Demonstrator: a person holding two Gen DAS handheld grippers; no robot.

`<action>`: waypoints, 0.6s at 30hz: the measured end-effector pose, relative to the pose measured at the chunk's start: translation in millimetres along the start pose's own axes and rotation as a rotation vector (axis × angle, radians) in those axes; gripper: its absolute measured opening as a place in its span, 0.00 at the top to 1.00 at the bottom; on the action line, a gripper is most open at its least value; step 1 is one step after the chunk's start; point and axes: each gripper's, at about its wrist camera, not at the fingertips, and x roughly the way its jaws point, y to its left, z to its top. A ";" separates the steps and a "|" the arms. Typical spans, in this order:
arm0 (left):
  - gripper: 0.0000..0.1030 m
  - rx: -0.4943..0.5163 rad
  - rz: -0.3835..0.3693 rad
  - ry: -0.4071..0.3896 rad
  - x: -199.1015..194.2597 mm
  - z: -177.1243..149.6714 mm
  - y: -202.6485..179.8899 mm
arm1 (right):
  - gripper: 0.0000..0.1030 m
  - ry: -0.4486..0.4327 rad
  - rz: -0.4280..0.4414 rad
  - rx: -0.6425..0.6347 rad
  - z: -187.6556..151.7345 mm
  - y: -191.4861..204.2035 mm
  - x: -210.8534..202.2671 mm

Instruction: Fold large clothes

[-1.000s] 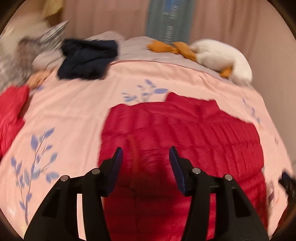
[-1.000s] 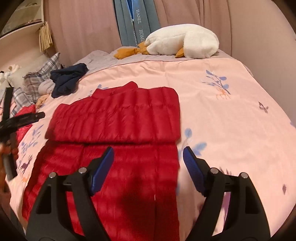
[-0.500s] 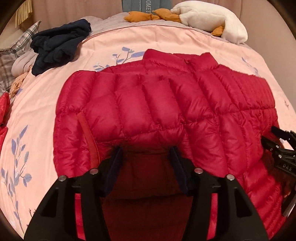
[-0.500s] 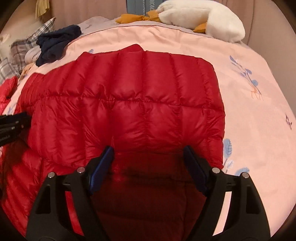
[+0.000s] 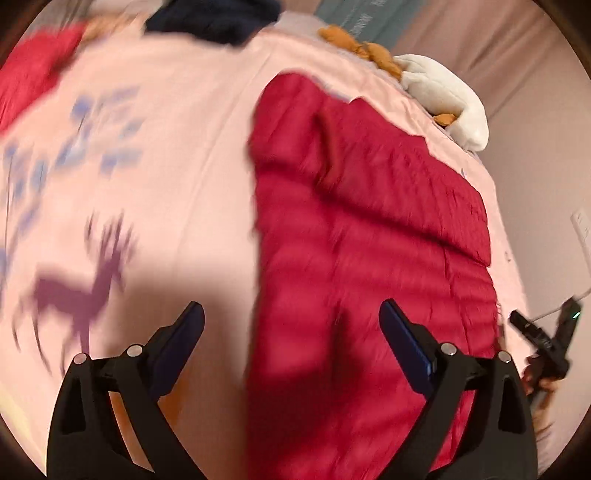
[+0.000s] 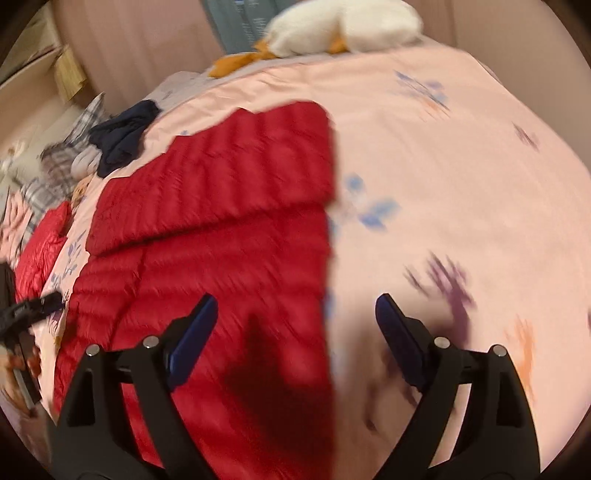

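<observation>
A red quilted down jacket (image 5: 369,236) lies flat on the pink bedspread (image 5: 177,192), its top part folded down over the body. It also shows in the right wrist view (image 6: 229,243). My left gripper (image 5: 291,328) is open and empty above the jacket's left edge. My right gripper (image 6: 295,325) is open and empty above the jacket's right edge. The right gripper shows at the right edge of the left wrist view (image 5: 546,339). The left gripper shows at the left edge of the right wrist view (image 6: 26,314). Both views are blurred.
A white plush goose (image 6: 343,26) lies at the head of the bed. A dark navy garment (image 6: 122,133) and plaid pillows (image 6: 59,170) lie at the far left. Another red garment (image 6: 40,243) lies at the bed's left edge.
Both grippers have pulled back and up from the jacket's fold and swung outward, the left to the jacket's left edge, the right to its right edge. Both stay open.
</observation>
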 end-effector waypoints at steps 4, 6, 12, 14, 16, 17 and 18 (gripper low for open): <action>0.07 -0.051 -0.108 0.000 -8.4 -32.5 10.8 | 0.14 0.080 0.101 0.105 -34.5 -17.8 -1.9; 0.07 -0.087 -0.205 0.018 -8.3 -39.4 11.1 | 0.13 0.104 0.142 0.115 -47.8 -16.2 -2.8; 0.07 -0.108 -0.377 0.095 -11.5 -65.2 5.9 | 0.13 0.203 0.302 0.082 -77.7 0.1 -18.5; 0.07 -0.104 -0.416 0.114 -13.9 -76.6 2.9 | 0.13 0.236 0.369 0.095 -86.7 4.0 -21.0; 0.07 -0.099 -0.445 0.128 -14.6 -86.0 -2.4 | 0.13 0.245 0.399 0.101 -92.6 7.4 -21.5; 0.07 -0.096 -0.456 0.134 -11.6 -86.3 -5.3 | 0.13 0.241 0.400 0.099 -90.7 8.8 -20.2; 0.07 -0.090 -0.461 0.137 -9.9 -88.5 -8.9 | 0.14 0.237 0.398 0.100 -89.8 10.8 -18.2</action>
